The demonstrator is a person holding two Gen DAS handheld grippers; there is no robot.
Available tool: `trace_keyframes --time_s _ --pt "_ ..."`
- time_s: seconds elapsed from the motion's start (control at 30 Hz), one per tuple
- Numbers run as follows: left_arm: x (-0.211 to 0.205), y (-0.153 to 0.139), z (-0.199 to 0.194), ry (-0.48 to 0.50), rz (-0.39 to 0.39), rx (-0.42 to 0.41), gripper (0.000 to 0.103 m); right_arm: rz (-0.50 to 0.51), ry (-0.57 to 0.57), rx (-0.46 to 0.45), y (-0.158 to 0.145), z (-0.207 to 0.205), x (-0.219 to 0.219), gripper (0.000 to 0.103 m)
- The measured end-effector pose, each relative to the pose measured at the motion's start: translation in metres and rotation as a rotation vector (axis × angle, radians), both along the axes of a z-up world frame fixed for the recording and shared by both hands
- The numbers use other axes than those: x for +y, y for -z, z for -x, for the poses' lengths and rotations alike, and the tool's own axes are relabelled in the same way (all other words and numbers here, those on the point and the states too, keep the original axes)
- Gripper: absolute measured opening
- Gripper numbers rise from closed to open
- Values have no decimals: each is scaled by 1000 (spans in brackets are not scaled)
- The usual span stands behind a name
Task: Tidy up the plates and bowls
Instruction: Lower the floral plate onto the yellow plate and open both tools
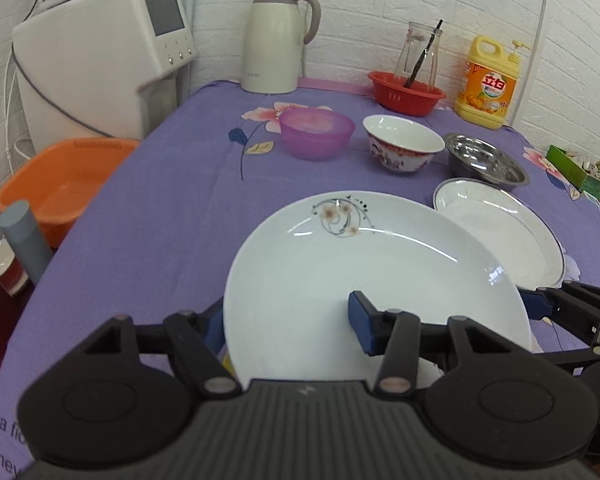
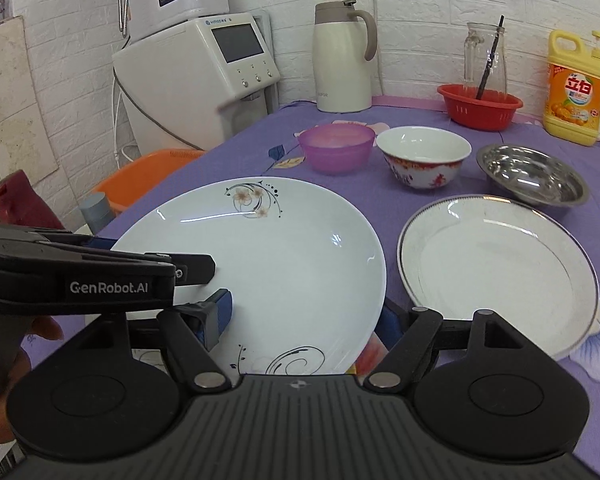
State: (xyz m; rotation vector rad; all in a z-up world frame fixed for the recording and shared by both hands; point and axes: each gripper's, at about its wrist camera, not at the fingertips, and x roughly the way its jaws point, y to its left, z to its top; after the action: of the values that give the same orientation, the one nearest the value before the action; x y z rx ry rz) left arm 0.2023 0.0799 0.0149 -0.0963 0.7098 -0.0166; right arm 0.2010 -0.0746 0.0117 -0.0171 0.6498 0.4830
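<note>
A: What is the setting?

B: A table under a purple floral tablecloth (image 2: 228,160), pushed against a white brick wall, with a white water dispenser (image 2: 204,80) at its left end and an orange plastic basin (image 1: 60,184) on the floor beside it.

A: And nearest the cameras?

B: A white plate with a flower motif (image 2: 284,264) lies on the cloth. The left gripper (image 1: 288,326) straddles its near-left rim: one blue pad sits over the plate's face, the other just outside the edge, the jaws spread apart and not clamped. The right gripper (image 2: 306,320) does the same on the near-right rim, one finger above the plate and the other off its edge, also released. In the right wrist view the left gripper reaches in flat from the left over the same plate.

A: What lies beyond it?

B: Just to the right, a silver-rimmed white plate (image 2: 496,268); whether the two rims touch I cannot tell. Behind them stand three bowls in a row: a translucent purple bowl (image 2: 336,148), a red-patterned china bowl (image 2: 424,156), and a steel bowl (image 2: 534,174) near the rimmed plate's far edge.

A: And at the wall?

B: A cream thermos jug (image 2: 342,60), a red colander (image 2: 480,106) holding a glass bottle (image 2: 484,56) with a dark stick in it, and a yellow dish-soap bottle (image 2: 574,88).
</note>
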Motion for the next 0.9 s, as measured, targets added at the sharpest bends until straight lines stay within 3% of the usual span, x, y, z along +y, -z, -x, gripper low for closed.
trace_keyframes --time_s 0.27,0.53,0.67,0.77,0.9 --pt "-6 18 15 -4 -15 22 50 -8 7 50 19 18 -5 103" --pt "2 28 16 -2 44 32 54 2 -15 46 24 21 -5 103" --pt "8 27 14 -10 108 47 65 -12 -12 41 25 20 -8 103" --pt "13 22 15 -34 161 53 67 -32 18 11 18 21 -15 103" --pt "8 0 26 -41 66 -49 73 -63 53 -36 7 23 -26 103"
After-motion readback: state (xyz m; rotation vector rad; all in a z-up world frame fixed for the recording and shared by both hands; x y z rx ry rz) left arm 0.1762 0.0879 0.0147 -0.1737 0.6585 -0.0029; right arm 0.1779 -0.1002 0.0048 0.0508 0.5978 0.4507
